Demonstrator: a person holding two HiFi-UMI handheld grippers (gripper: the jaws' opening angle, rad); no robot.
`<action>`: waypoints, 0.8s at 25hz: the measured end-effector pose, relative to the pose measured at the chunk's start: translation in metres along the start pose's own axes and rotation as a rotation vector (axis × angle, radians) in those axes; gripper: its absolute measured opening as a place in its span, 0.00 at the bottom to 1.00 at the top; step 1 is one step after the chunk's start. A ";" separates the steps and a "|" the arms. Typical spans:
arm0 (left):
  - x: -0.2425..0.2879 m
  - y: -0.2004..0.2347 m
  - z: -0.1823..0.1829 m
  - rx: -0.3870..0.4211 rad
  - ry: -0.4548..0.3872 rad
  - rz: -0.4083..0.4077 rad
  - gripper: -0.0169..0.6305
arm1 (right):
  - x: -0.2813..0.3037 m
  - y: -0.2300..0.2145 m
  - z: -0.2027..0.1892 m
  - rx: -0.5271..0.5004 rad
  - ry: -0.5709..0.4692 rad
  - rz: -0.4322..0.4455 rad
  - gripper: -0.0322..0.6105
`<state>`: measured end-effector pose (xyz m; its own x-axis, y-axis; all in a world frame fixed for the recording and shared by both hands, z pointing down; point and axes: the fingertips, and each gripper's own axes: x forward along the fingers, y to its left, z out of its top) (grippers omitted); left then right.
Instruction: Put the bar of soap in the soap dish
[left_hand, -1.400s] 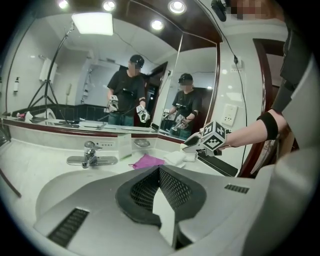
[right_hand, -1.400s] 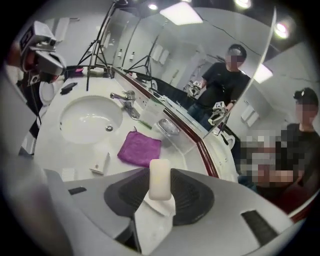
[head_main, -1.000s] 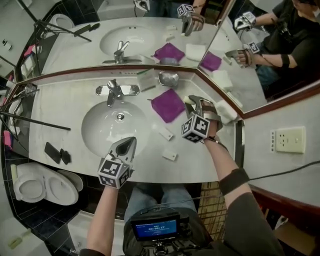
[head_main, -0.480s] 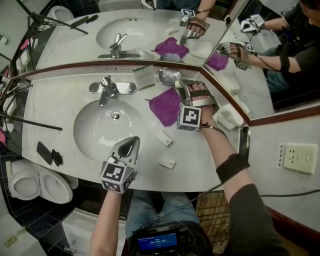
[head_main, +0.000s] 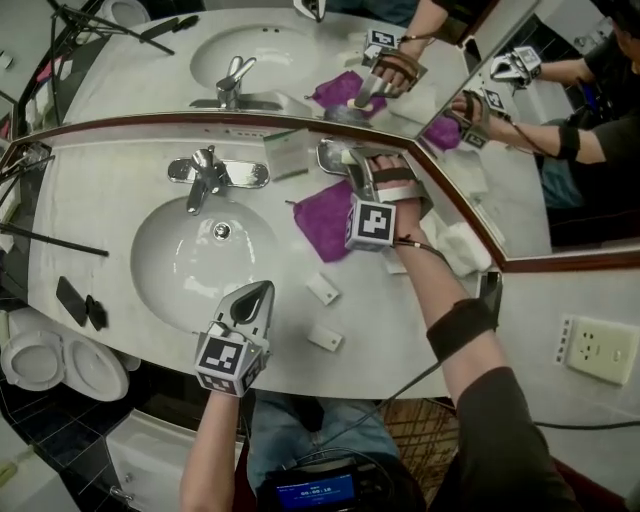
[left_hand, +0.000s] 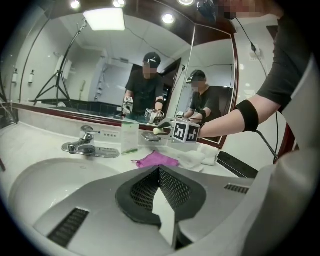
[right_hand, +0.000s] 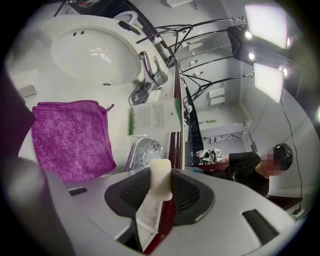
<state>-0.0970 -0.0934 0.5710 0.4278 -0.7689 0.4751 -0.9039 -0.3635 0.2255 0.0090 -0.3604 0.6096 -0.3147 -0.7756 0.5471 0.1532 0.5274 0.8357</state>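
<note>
Upper centre, head view | right gripper (head_main: 357, 172) jaws are pinching bar of soap (right_hand: 160, 180) near soap dish (right_hand: 141, 151) | risk: slick bar slipping, missing dish | left gripper (head_main: 252, 300) jaws pressing together, empty

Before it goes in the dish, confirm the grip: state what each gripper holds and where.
Right gripper: bar of soap, pinched across its flat faces, one end poking past the jaws. Left gripper: shut, empty.
</note>
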 end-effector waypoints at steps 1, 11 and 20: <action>0.001 0.002 -0.001 -0.005 0.000 0.006 0.04 | 0.002 0.000 0.001 -0.005 -0.003 0.000 0.28; -0.004 0.006 -0.001 -0.010 -0.002 0.011 0.04 | 0.009 0.010 0.005 -0.005 -0.022 0.017 0.30; -0.006 0.006 -0.005 -0.020 -0.001 0.015 0.04 | 0.007 0.009 0.001 0.012 -0.015 -0.002 0.30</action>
<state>-0.1050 -0.0886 0.5733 0.4146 -0.7748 0.4772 -0.9098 -0.3415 0.2359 0.0070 -0.3602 0.6208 -0.3288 -0.7715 0.5446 0.1416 0.5299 0.8362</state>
